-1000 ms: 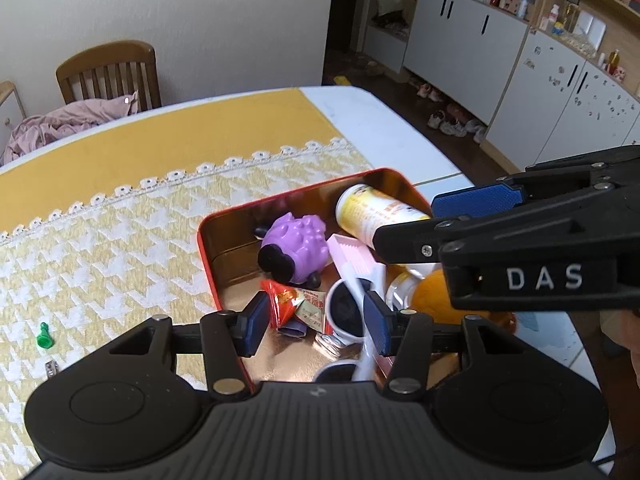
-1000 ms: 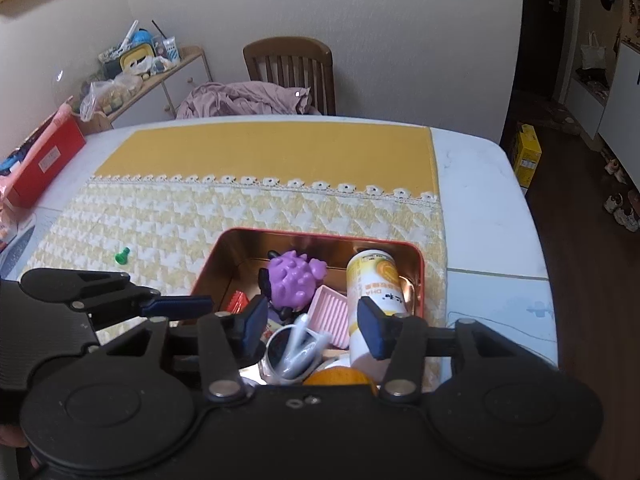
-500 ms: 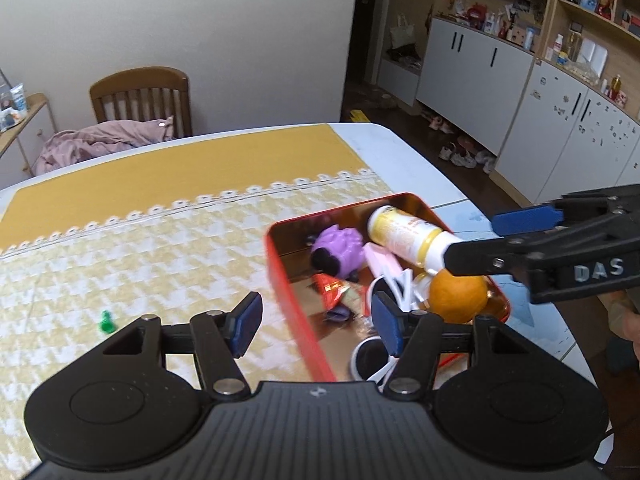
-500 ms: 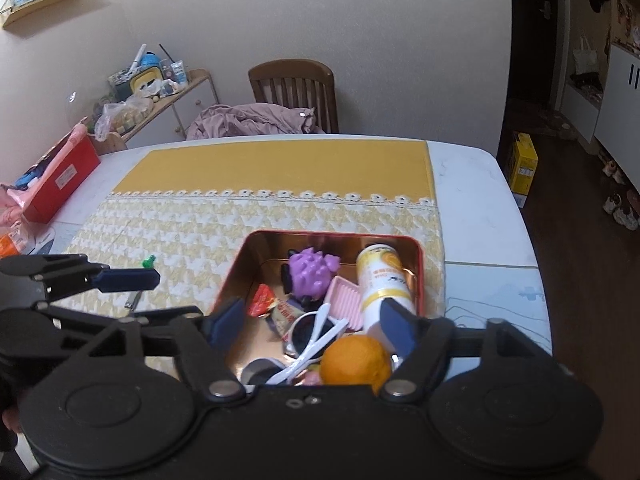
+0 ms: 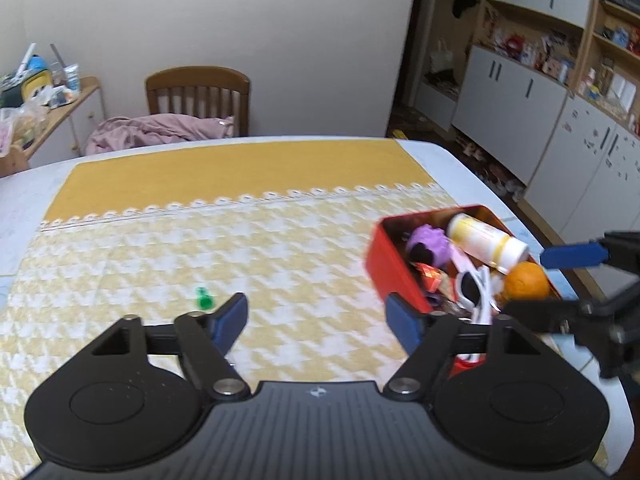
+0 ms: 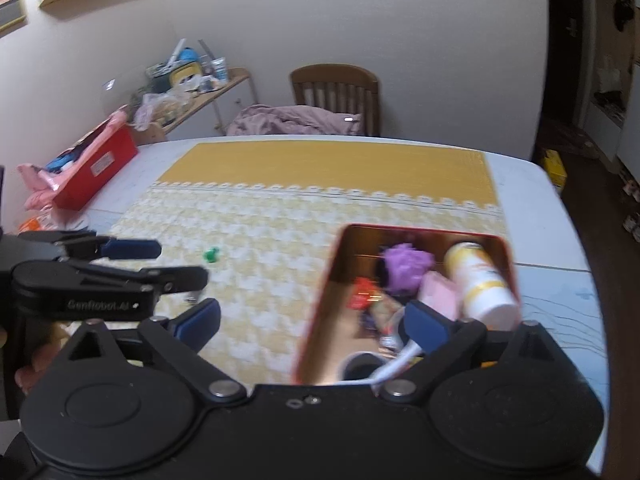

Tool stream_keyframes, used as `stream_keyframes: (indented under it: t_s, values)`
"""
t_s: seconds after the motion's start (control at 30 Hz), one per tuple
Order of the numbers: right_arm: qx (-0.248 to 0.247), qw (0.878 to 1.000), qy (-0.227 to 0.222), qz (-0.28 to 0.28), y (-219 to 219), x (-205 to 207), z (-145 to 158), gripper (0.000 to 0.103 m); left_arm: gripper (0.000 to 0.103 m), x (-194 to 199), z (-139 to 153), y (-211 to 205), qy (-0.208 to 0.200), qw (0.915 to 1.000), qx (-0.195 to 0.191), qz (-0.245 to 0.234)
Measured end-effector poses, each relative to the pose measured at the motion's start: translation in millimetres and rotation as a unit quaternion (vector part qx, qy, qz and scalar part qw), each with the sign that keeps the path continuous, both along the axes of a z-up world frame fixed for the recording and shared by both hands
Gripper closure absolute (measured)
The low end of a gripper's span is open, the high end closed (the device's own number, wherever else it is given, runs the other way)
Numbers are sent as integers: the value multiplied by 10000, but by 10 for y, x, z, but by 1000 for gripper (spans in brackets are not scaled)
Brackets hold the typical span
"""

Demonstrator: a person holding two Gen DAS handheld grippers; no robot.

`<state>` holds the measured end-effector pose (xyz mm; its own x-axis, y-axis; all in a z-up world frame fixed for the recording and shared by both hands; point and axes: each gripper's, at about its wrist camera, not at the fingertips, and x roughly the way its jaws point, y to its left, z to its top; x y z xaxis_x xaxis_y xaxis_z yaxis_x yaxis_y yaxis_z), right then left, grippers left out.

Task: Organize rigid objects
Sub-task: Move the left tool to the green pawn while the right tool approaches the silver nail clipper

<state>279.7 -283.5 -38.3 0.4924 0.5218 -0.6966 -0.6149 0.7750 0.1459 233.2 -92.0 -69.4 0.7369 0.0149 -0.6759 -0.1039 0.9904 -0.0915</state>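
Tongs wide over the counter (image 5: pixel 24 200), both pairs empty.
Left tongs (image 5: pixel 316 320) and right tongs (image 6: pixel 314 320) have just been opening; red rectangular metal tin (image 5: pixel 390 264) of small objects sits near the counter's right edge.

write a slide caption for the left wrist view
Open left tool over the tablecloth, red tin of objects at right.
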Motion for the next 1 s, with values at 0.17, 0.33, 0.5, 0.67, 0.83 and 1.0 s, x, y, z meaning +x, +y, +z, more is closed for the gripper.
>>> stream_keyframes:
  t_s: [0.17,0.33,0.5,0.67,0.83,1.0]
  values:
    - [-17,9999,20,136,386,-132,-53,0,20,-62,-12,364,-15,9999,22,158]
    - [-55,9998,119,154,748,-198,-147,0,20,-36,-55,725,18,9995,21,324]
    - [-157,9994,227,184,1090,-226,-289,0,20,64,-135,1004,69,9992,51,387]
    - [-408,9989,71,237,1416,-291,-443,2,20,232,-271,1184,131,9991,180,360]
    - [-599,9980,30,219,1668,-256,-614,8,20,379,-450,1263,247,9991,238,266]
    - [-833,9963,40,188,1856,-202,-798,15,20,475,-600,1266,309,9993,212,35]
